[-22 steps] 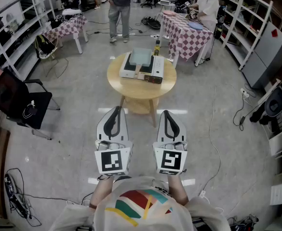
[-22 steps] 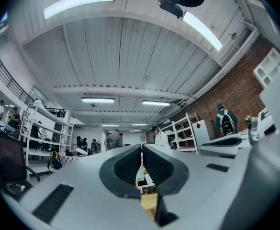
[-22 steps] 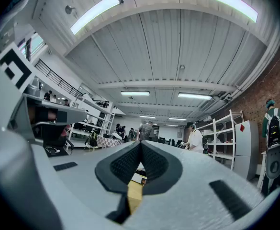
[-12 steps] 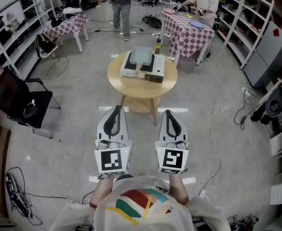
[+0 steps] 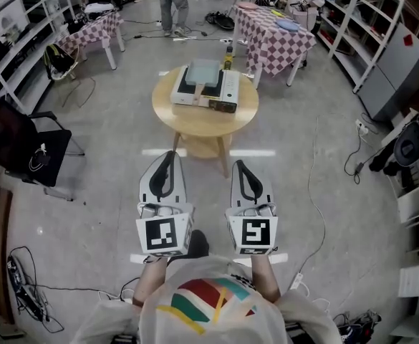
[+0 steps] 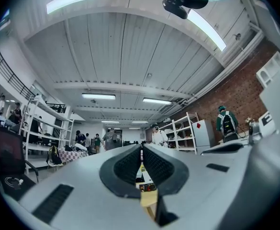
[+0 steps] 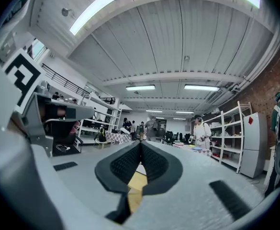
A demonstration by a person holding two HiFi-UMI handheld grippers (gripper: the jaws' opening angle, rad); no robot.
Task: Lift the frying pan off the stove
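Not started. Noted frying pan [image 5: 202,72] on stove [image 5: 182,92] atop round bench [image 5: 202,125], upper centre of frame. Found left tool [image 5: 168,156] and right tool [image 5: 237,165] closed tight, empty, well apart from bench. Approach, grasp, lift outstanding

I can read no word, brand or number anywhere here. The nearest things to signs are coded patterns. A black-and-white square marker [image 5: 163,235] sits on the back of my left gripper [image 5: 167,156], and a second marker [image 5: 253,233] sits on my right gripper [image 5: 238,165]. Both are blocky shapes, not letters. A red diamond label [image 5: 407,39] is stuck on the grey cabinet [image 5: 395,70] by the right wall, and any print on it is too small to make out.
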